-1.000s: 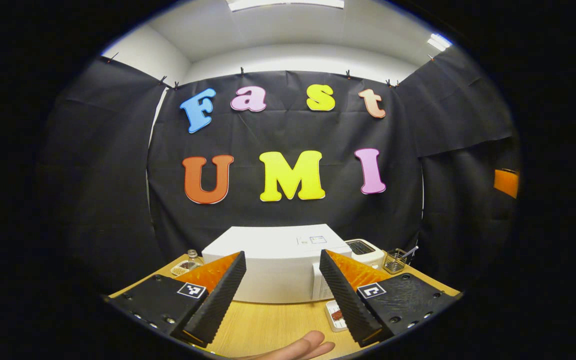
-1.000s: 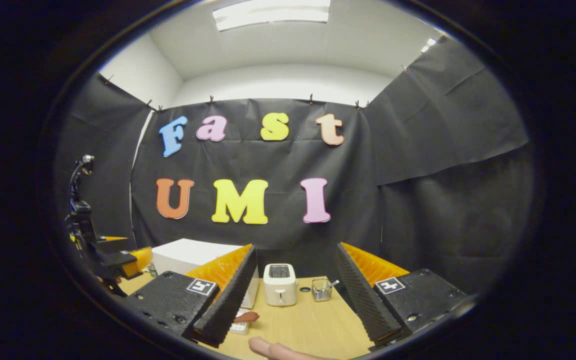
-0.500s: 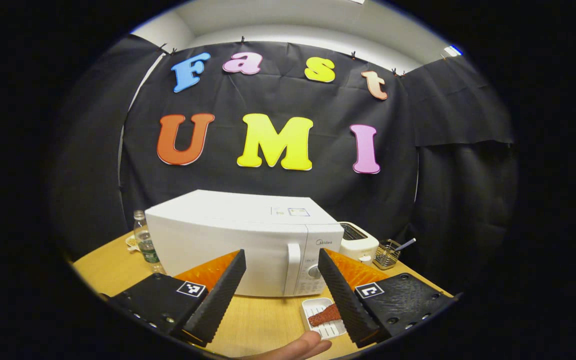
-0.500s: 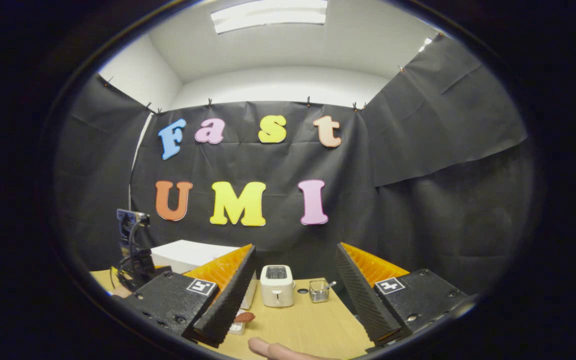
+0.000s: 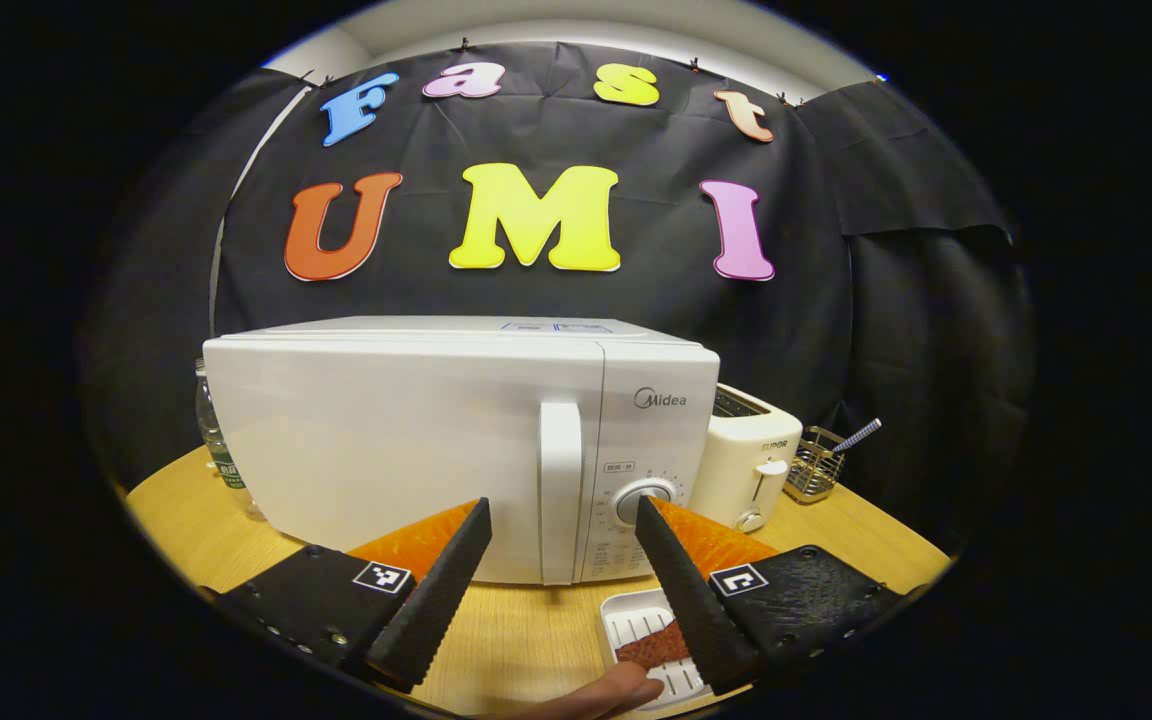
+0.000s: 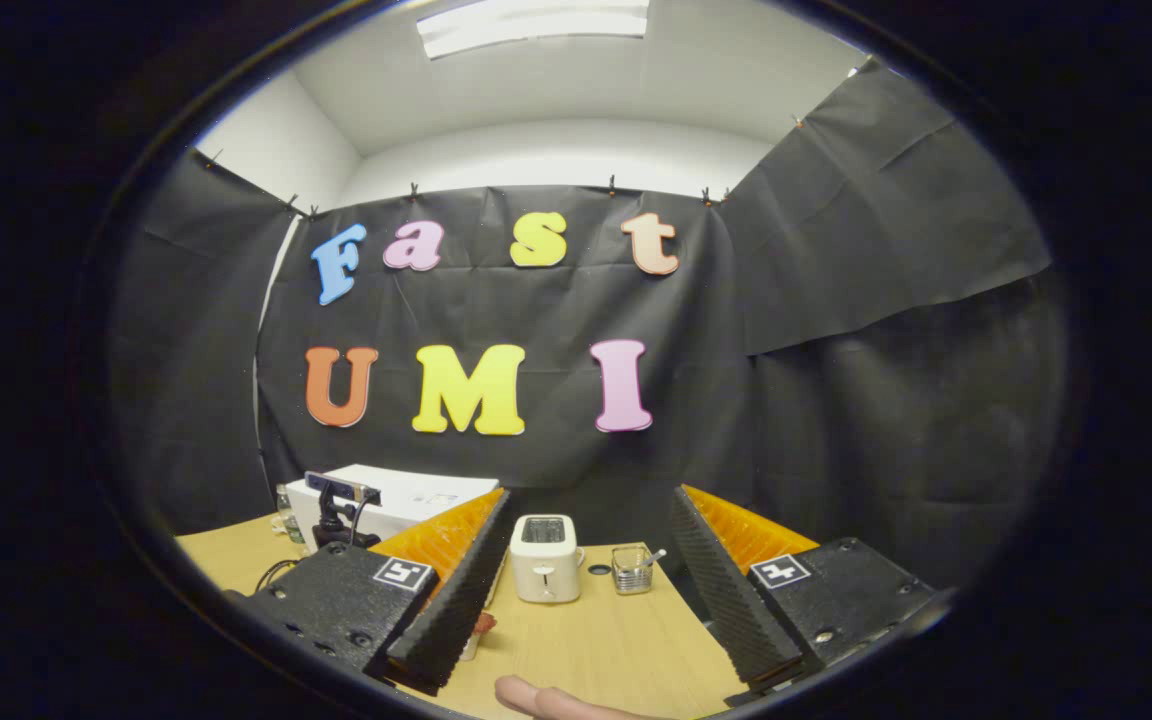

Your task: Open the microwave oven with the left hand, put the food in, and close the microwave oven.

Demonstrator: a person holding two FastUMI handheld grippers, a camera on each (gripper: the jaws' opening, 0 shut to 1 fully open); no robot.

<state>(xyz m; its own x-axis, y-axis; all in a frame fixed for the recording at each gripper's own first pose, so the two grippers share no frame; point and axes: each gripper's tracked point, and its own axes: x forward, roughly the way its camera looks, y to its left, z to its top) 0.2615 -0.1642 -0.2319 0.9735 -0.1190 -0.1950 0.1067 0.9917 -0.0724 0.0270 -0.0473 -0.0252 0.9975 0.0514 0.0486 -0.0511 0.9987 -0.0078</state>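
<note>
The left gripper (image 5: 561, 580) is hanging with its fingers spread apart and holding nothing, lined up so the microwave's handle (image 5: 560, 490) is sitting in the gap between them, a little beyond the tips. That framing looks deliberate: the handle is the upright bar at the door's right edge, so a grip there should give the most leverage for swinging the door. The microwave (image 5: 456, 440) is standing shut on the counter (image 5: 526, 640). The food (image 5: 651, 645), a reddish strip in a white tray (image 5: 626, 625), is lying just in front of the microwave, below its dial, probably parked close so it is a short carry once the door is open. A fingertip is showing at the bottom edge near the tray.

The right gripper (image 6: 586, 590) is also spread and empty, held well right of the microwave (image 6: 406, 495), likely waiting clear of the door. A toaster (image 6: 546, 558) is standing just right of the microwave, with a wire basket (image 6: 633, 570) beyond it and a bottle (image 5: 216, 430) at the microwave's left.
</note>
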